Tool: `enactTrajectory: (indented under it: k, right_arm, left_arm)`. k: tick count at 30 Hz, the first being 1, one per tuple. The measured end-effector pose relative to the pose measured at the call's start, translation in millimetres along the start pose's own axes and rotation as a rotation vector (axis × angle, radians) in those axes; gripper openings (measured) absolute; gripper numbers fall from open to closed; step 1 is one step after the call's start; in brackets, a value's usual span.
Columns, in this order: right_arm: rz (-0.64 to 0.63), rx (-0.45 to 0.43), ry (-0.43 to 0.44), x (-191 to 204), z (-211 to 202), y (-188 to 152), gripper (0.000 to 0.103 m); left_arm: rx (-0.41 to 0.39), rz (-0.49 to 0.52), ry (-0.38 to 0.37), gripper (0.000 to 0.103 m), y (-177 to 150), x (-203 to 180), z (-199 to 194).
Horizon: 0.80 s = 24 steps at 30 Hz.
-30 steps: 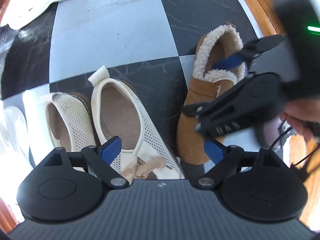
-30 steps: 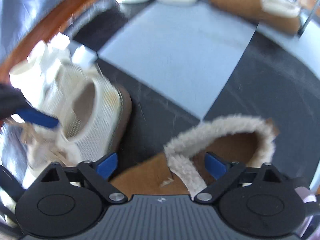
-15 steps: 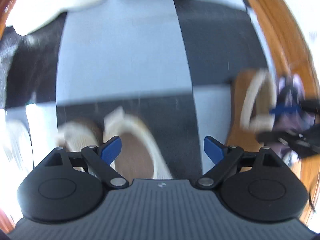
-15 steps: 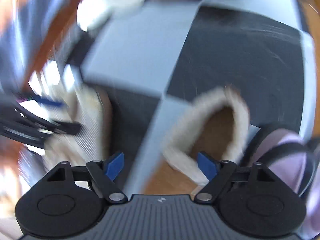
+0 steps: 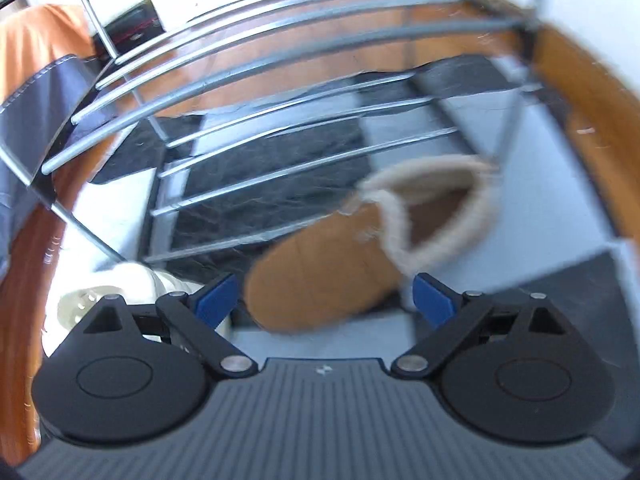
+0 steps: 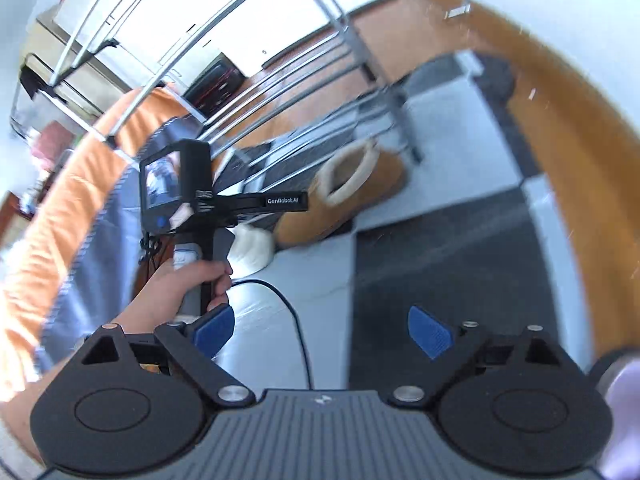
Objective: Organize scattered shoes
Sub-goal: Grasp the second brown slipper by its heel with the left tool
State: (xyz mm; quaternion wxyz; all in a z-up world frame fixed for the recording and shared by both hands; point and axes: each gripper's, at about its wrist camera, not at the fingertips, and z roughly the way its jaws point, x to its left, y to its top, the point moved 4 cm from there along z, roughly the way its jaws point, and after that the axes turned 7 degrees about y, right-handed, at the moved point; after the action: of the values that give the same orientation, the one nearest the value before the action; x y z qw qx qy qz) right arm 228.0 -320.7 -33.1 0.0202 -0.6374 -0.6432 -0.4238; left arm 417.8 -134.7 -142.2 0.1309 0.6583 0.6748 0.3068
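Checkered floor mat (image 5: 552, 208), metal shoe rack (image 5: 280, 80) upper frame.
Tan slipper (image 5: 332, 272) lies centre; left claw (image 5: 326, 300) and right claw (image 6: 322, 332) opening wide, empty.

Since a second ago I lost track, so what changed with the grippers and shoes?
The right gripper let go of a tan fleece-lined slipper and lifted away, its jaws opening, empty. The left gripper swung from the cream mesh shoes to the other tan fleece-lined slipper by the metal shoe rack. It remains empty, opening.

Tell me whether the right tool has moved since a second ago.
Yes. The right tool has pulled away from the fur-lined slipper it straddled; its jaws are opening, empty, over the checkered floor mat.
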Motion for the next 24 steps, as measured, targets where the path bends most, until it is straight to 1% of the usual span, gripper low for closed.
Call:
enactTrajectory:
  k: [2, 3, 4, 6, 7, 9, 10, 11, 12, 13, 14, 15, 16, 19, 22, 24]
  right_arm:
    - [0.035, -0.010, 0.041, -13.4, -2.8, 8.8, 0.095]
    - [0.048, -0.006, 0.055, -17.6, -2.0, 10.3, 0.095]
    - [0.057, 0.001, 0.061, -19.7, -4.8, 9.2, 0.095]
    - [0.079, 0.014, 0.038, -31.0, -5.9, 9.0, 0.095]
    - [0.084, 0.011, 0.031, -35.1, -6.2, 9.1, 0.095]
    - [0.107, 0.005, 0.032, -43.1, -4.4, 7.8, 0.095]
    - [0.121, 0.005, 0.037, -46.8, -2.6, 6.6, 0.095]
    - [0.134, 0.009, 0.042, -49.9, -0.4, 5.1, 0.095]
    - [0.146, 0.014, 0.045, -52.8, 1.6, 3.6, 0.095]
    - [0.155, 0.021, 0.044, -55.4, 4.2, 1.3, 0.095]
    - [0.156, 0.028, 0.039, -56.8, 6.5, -0.8, 0.095]
    - [0.154, 0.032, 0.034, -57.5, 7.8, -2.5, 0.095]
    - [0.152, 0.038, 0.025, -58.1, 9.8, -5.2, 0.095]
    - [0.156, 0.058, 0.019, -58.2, 13.9, -12.3, 0.095]
    - [0.160, 0.071, 0.021, -55.4, 14.8, -16.4, 0.095]
    - [0.157, 0.072, 0.019, -53.2, 13.7, -17.6, 0.095]
  left_arm:
    - [-0.007, -0.097, -0.062, 0.095, 8.9, 2.5, 12.8]
    - [-0.022, -0.127, -0.109, 0.095, 11.9, 1.6, 14.4]
    - [-0.020, -0.132, -0.118, 0.095, 14.3, -1.5, 17.6]
    - [-0.013, -0.135, -0.130, 0.095, 19.8, -8.5, 25.3]
    - [0.004, -0.117, -0.110, 0.095, 23.6, -14.4, 33.1]
    - [0.042, -0.101, -0.030, 0.095, 24.3, -21.5, 47.6]
    - [0.074, -0.093, 0.018, 0.094, 22.8, -24.0, 55.4]
    - [0.141, -0.085, 0.087, 0.090, 16.2, -23.8, 65.2]
    - [0.193, -0.092, 0.134, 0.082, 10.1, -22.7, 72.1]
    - [0.199, -0.141, 0.117, 0.070, 5.5, -19.3, 71.8]
    - [0.196, -0.169, 0.111, 0.065, 2.2, -17.9, 70.4]
    - [0.165, -0.132, 0.137, 0.042, 2.5, -22.6, 65.4]
    - [0.140, -0.102, 0.156, 0.037, 2.3, -26.1, 61.0]
    - [0.108, -0.080, 0.146, 0.031, -3.6, -26.0, 52.2]
    - [0.067, -0.079, 0.081, 0.026, -16.2, -12.6, 41.3]
    - [0.044, -0.039, 0.050, 0.024, -26.4, -1.6, 31.2]
